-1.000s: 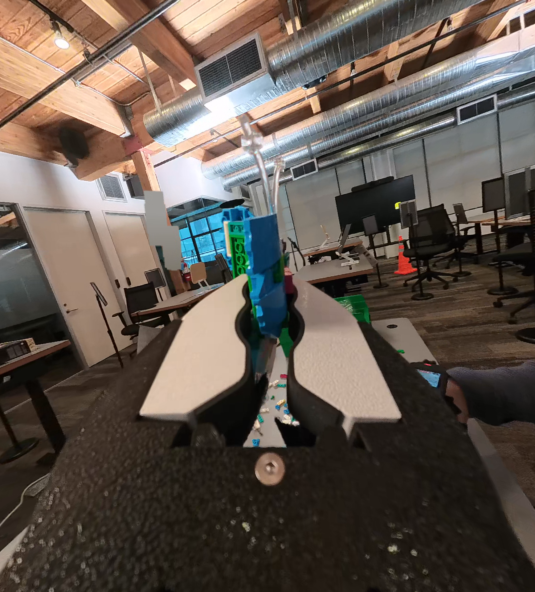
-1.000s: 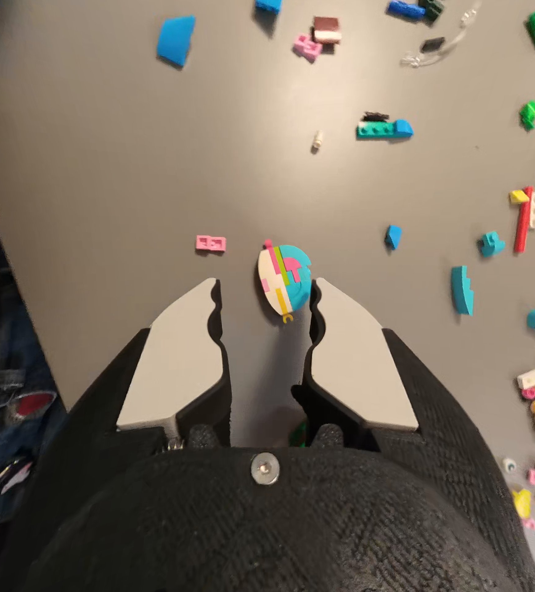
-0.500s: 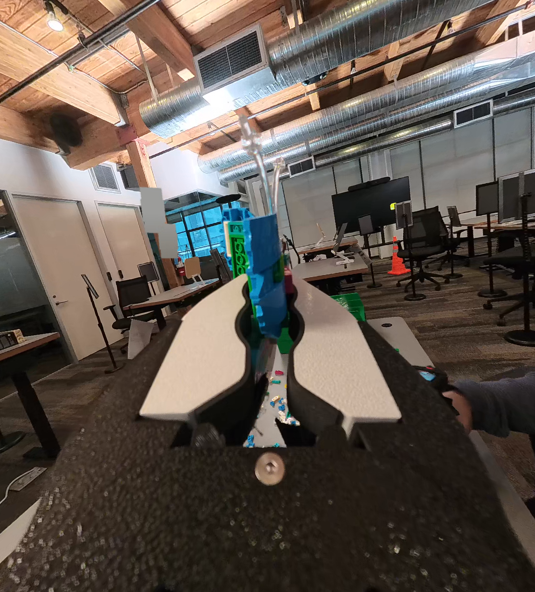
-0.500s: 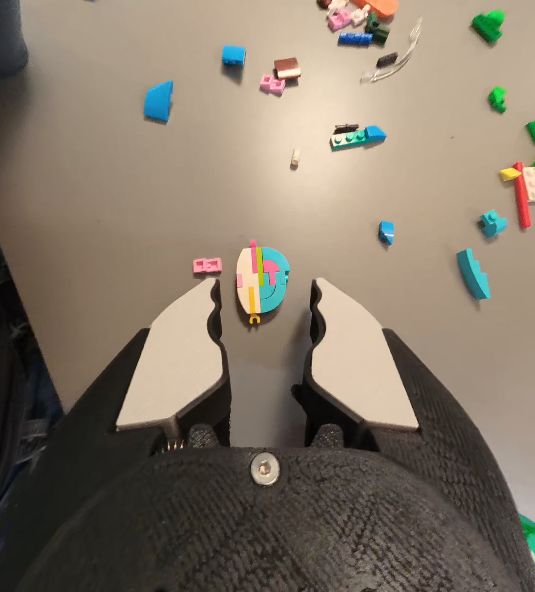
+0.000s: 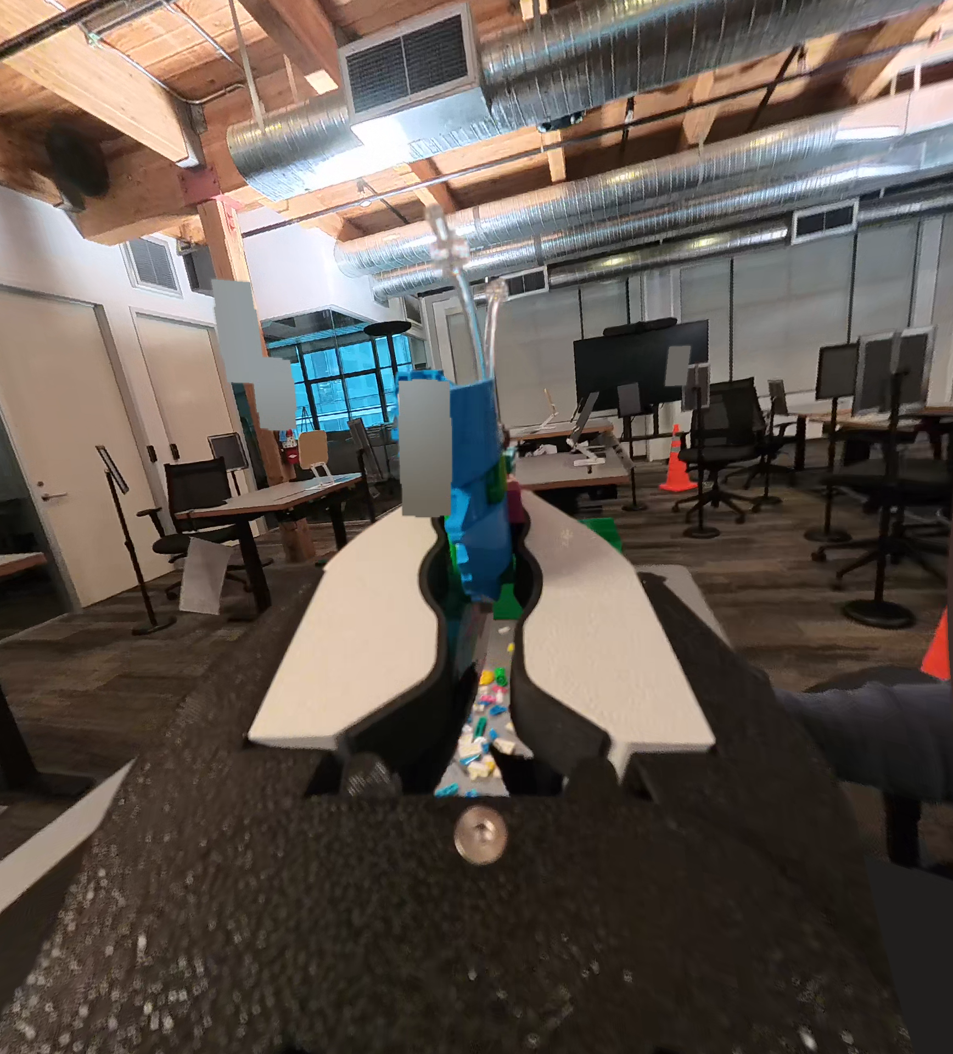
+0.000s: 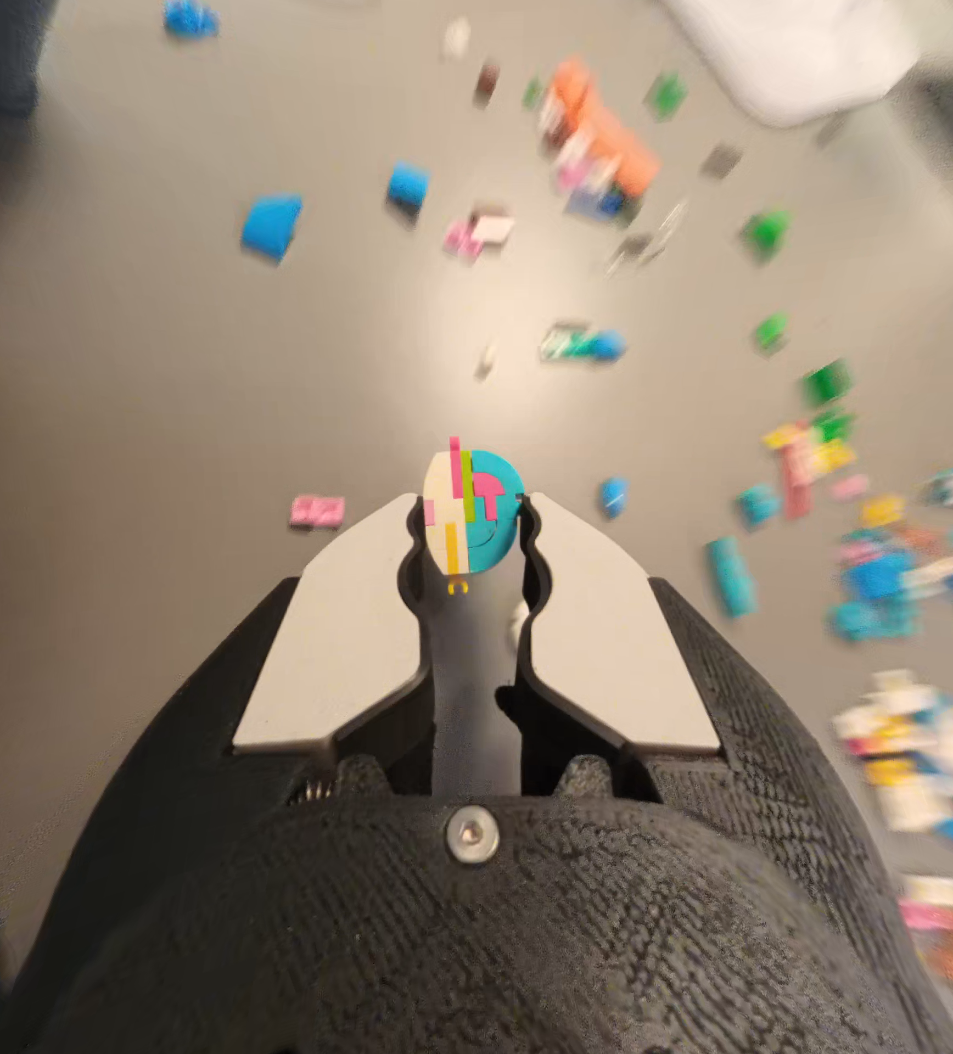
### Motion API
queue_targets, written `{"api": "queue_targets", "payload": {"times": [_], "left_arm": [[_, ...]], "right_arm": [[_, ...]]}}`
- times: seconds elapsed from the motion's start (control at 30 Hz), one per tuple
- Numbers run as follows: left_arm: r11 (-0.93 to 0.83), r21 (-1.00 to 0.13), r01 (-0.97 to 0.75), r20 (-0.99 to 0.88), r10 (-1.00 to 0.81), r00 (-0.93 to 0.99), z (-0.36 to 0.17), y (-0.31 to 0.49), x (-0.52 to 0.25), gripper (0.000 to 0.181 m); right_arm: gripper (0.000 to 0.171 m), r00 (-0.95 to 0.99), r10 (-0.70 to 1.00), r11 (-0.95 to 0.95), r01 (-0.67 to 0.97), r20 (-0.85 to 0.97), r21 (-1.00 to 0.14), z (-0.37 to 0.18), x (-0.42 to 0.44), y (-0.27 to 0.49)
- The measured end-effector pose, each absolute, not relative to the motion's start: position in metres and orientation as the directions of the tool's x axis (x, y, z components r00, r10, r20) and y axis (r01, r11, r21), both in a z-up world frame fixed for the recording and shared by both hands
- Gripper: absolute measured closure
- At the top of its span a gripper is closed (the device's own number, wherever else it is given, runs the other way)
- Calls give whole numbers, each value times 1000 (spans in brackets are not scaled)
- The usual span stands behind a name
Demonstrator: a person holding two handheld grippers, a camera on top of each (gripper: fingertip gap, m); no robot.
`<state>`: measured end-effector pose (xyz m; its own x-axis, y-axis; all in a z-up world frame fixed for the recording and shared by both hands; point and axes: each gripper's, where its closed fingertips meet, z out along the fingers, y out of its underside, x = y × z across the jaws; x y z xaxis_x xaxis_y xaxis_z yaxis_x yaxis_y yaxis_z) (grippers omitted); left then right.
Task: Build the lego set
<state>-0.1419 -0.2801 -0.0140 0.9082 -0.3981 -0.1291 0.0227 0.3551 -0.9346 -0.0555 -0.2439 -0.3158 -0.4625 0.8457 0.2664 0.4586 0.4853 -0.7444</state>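
In the left wrist view my left gripper point(image 5: 477, 522) is shut on a blue and green lego build point(image 5: 477, 490) and holds it up in the air. Clear curved stalks point(image 5: 463, 296) rise from the build's top. In the right wrist view my right gripper point(image 6: 469, 505) is shut on a small round lego disc point(image 6: 471, 510), white, pink, yellow and teal, and holds it above the grey table point(image 6: 149, 371). The table below is blurred by motion.
Loose lego pieces lie over the table, mostly to the right point(image 6: 885, 576) and at the back, with an orange cluster point(image 6: 599, 137) there. A pink plate point(image 6: 317, 510) lies left of the fingers. A sleeve point(image 5: 873, 736) shows at the right of the left wrist view. The tips of one gripper are about 30 centimetres away from the tips of the other.
My right gripper closed on the round disc and lifted it off the table; it was open around the disc before. My left gripper kept holding the blue build with little movement.
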Motion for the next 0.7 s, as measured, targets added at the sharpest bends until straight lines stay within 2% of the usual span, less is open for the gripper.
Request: {"api": "queue_targets", "payload": {"times": [0.07, 0.13, 0.23, 0.3, 0.4, 0.53, 0.7], "left_arm": [[359, -927, 106, -63, -429, 901, -11, -279, -144, 162], [356, -919, 170, -22, -477, 879, -9, -279, -142, 162], [378, -910, 172, -68, -543, 837, -6, -283, -129, 162], [424, -896, 133, -128, -532, 837, -3, -286, -123, 162], [479, -875, 65, -221, -515, 828, 0, -292, -112, 162], [538, -841, -54, -326, -426, 844, 2, -295, -105, 163], [562, -817, -130, -395, -381, 836, 1, -297, -99, 163]], "right_arm": [[141, -345, 810, 568, 265, 474, -779, -251, -74, -241], [141, -171, 741, 667, 84, 649, -740, -179, -82, -241], [141, 32, 599, 801, -39, 800, -598, -94, -79, -248], [141, 61, 566, 824, -58, 822, -564, -61, -75, -253], [141, 78, 525, 851, -42, 847, -524, -33, -73, -255], [141, 22, 502, 865, 13, 865, -502, -26, -76, -262], [141, -8, 542, 840, 41, 840, -541, -20, -79, -264]]}}
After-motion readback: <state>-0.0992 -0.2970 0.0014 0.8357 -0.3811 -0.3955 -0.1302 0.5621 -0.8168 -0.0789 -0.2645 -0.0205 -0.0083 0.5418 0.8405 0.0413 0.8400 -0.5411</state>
